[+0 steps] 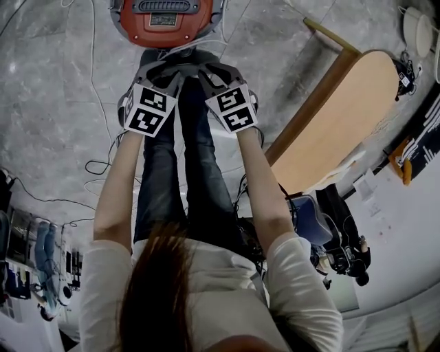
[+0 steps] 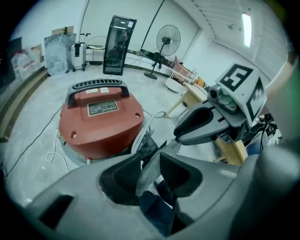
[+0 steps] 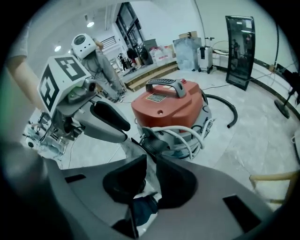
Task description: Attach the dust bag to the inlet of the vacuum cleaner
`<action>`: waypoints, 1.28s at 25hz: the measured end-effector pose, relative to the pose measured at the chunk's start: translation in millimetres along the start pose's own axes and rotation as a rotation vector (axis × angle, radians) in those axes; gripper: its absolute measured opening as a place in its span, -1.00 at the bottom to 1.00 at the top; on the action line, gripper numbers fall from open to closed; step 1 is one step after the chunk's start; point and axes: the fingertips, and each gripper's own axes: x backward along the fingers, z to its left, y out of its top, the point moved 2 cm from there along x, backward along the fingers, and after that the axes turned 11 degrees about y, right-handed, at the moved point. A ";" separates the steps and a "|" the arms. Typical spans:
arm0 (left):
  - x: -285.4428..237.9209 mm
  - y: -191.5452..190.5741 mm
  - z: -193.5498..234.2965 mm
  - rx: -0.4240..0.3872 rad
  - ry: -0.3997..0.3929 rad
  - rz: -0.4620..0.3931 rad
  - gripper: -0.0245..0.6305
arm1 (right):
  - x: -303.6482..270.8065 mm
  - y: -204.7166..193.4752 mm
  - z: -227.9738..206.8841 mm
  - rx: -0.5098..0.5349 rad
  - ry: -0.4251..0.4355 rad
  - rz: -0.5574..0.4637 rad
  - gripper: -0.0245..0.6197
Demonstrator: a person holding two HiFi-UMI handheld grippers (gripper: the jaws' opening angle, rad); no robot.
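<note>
You've got the dust bag stretched between both grippers, with the left gripper and right gripper each clamped on its thin edge over your legs. The red vacuum cleaner sits right ahead with its handled top on. There's a white cord looped on its near side and a wooden table off to your right.

nameplate on vacuum cleaner illegible

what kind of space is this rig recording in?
Likely a workshop or lab hall: bare concrete-looking floor, a pedestal fan standing in the open, and a plain wooden table.
</note>
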 end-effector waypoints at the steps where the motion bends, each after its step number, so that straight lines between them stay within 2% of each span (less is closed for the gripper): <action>1: 3.8 2.7 1.4 0.016 0.010 -0.013 -0.52 | 3.5 1.9 0.5 -0.020 -0.012 -0.020 -0.78; 2: 7.5 5.8 3.1 0.030 0.019 -0.027 -0.57 | 6.7 4.2 0.5 -0.034 -0.024 -0.039 -0.90; 6: 20.2 19.4 8.3 0.030 0.064 -0.081 -0.80 | 16.0 10.0 0.1 -0.060 -0.054 -0.085 -0.91; 9: 27.1 27.2 11.2 0.017 0.094 -0.116 -0.87 | 21.6 12.0 -1.6 -0.060 -0.073 -0.099 -0.91; 16: 46.4 40.8 11.0 0.036 0.134 -0.175 -0.87 | 40.8 18.4 -1.1 -0.086 -0.105 -0.163 -0.92; 20: 69.9 49.9 13.6 0.061 0.157 -0.223 -0.87 | 52.0 29.3 13.5 -0.095 -0.103 -0.194 -0.92; 32: 160.6 102.6 11.6 0.091 0.195 -0.391 -0.87 | 129.9 101.1 43.7 -0.038 -0.191 -0.309 -0.92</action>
